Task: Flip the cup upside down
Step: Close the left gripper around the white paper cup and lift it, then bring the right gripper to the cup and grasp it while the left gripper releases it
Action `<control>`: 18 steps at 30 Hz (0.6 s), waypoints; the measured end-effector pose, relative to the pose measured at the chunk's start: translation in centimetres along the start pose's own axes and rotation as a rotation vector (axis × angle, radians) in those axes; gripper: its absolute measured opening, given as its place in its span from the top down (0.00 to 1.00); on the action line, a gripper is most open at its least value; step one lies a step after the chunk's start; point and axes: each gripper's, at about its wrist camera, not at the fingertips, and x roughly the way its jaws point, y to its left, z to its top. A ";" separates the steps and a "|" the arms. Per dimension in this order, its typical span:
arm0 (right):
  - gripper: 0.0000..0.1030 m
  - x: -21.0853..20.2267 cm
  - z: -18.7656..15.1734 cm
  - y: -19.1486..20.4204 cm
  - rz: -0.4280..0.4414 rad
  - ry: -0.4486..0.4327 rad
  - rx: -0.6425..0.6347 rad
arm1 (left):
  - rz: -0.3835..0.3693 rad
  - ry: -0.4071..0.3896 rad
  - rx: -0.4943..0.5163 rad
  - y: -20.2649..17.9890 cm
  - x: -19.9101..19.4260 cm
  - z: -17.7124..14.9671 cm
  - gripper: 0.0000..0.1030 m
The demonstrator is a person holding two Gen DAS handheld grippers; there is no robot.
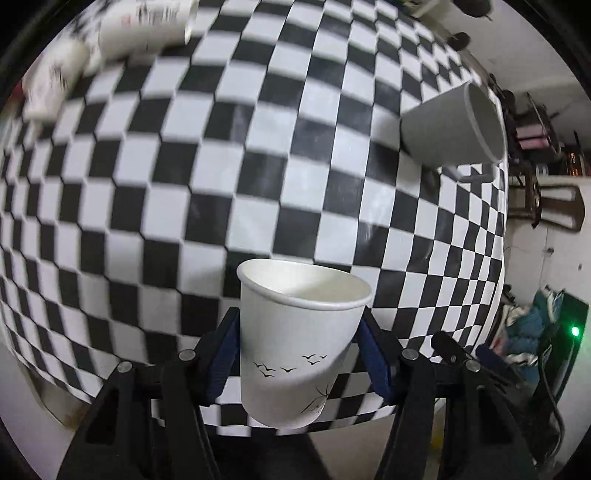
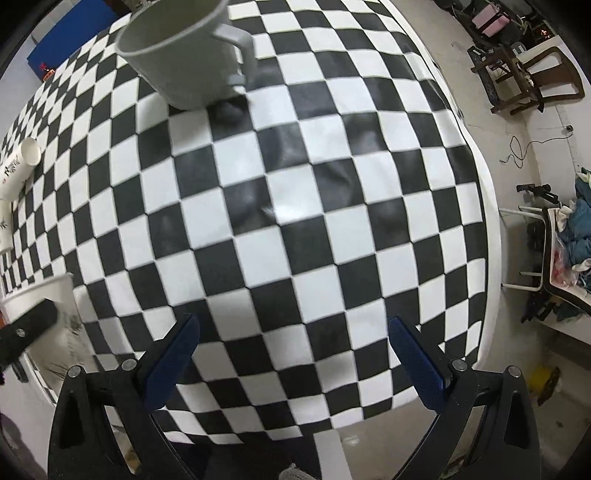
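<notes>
My left gripper [image 1: 300,325] is shut on a white paper cup [image 1: 295,343] printed with small black birds. The cup is upright, mouth up, held above the near edge of the checkered table [image 1: 221,184]. The same cup [image 2: 40,295] shows at the left edge of the right wrist view, with a left finger [image 2: 29,328] across it. My right gripper [image 2: 293,332] is open and empty above the table's near part [image 2: 295,221].
A grey handled mug [image 1: 450,125] stands upright at the far right of the table; it also shows in the right wrist view [image 2: 188,55]. Printed white paper cups [image 1: 144,26] lie at the far left [image 2: 18,166]. Chairs and clutter [image 2: 535,81] stand beyond the table's right edge.
</notes>
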 end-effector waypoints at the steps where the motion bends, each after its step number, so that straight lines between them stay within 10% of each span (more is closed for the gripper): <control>1: 0.00 0.2 0.0 -0.4 -0.001 0.004 -0.001 | -0.002 0.008 -0.014 -0.3 0.9 -0.1 0.43; 18: 0.00 2.2 0.8 -3.4 -0.025 0.027 0.026 | 0.121 -0.009 0.091 -4.7 6.8 -0.7 0.36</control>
